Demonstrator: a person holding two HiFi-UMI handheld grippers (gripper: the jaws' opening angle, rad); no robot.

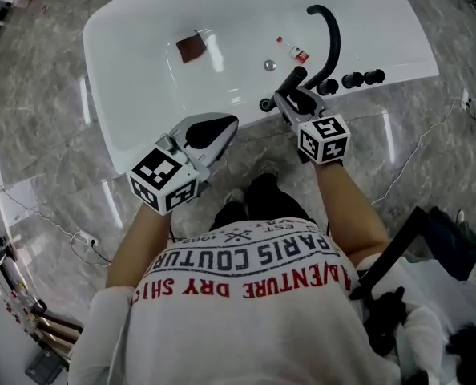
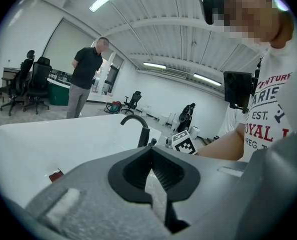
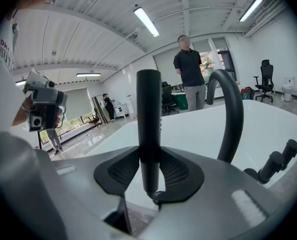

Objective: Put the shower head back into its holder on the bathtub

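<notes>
The white bathtub (image 1: 114,95) lies ahead of me, with a curved black faucet (image 1: 332,30) and black knobs (image 1: 352,79) on its near rim. My right gripper (image 1: 290,96) is shut on the black stick-shaped shower head (image 1: 296,79), held just over that rim, left of the knobs. In the right gripper view the shower head (image 3: 149,114) stands upright between the pads, with the faucet (image 3: 233,114) to its right. A small black fitting (image 1: 265,104) sits on the rim beside it. My left gripper (image 1: 224,123) is shut and empty at the rim's near edge.
Inside the tub lie a red-brown square (image 1: 191,48), a small red-and-white item (image 1: 298,52) and the drain (image 1: 269,65). A thin cable (image 1: 414,151) runs over the marble floor at right. Dark gear (image 1: 430,295) sits behind me. A person (image 2: 83,79) stands beyond the tub.
</notes>
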